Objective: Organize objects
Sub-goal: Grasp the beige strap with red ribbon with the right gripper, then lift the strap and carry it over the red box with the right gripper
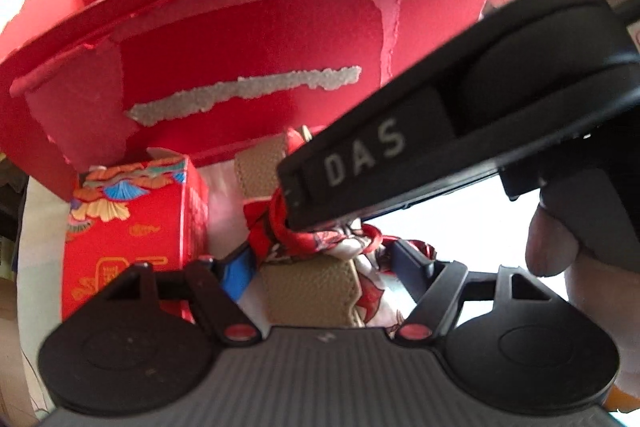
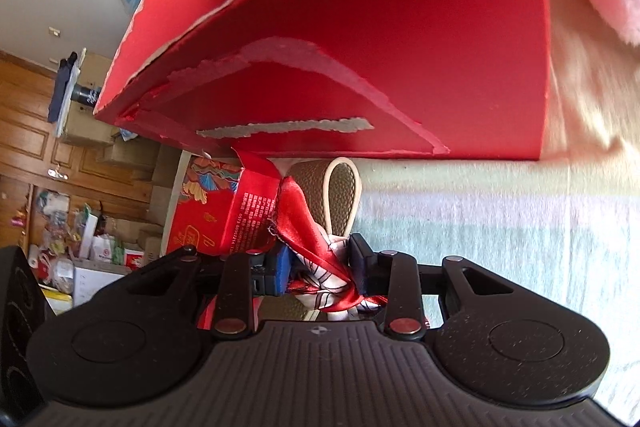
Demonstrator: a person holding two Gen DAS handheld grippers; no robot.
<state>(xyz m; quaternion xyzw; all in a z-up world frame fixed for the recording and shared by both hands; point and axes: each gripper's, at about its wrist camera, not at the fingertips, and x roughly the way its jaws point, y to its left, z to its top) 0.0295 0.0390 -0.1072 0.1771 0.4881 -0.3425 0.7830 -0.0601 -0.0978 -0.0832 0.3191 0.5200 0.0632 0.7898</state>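
Right wrist view: right gripper (image 2: 320, 269) pinches the scarf (image 2: 316, 259).

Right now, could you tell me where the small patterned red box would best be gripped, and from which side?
Probably across the two upright side walls of the small patterned red box, coming from above. It stands upright with flat parallel faces. The big red carton sits close behind it, and the scarf-wrapped strap crowds its right side.

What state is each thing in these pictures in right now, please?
Big red box: open at the top, paper surface torn.
Small red carton: closed, upright beside the strap.
Tan strap: looped, scarf tied around it.
Red scarf: knotted, pinched.
Left gripper: part closed around strap and scarf.
Right gripper: shut on the scarf.
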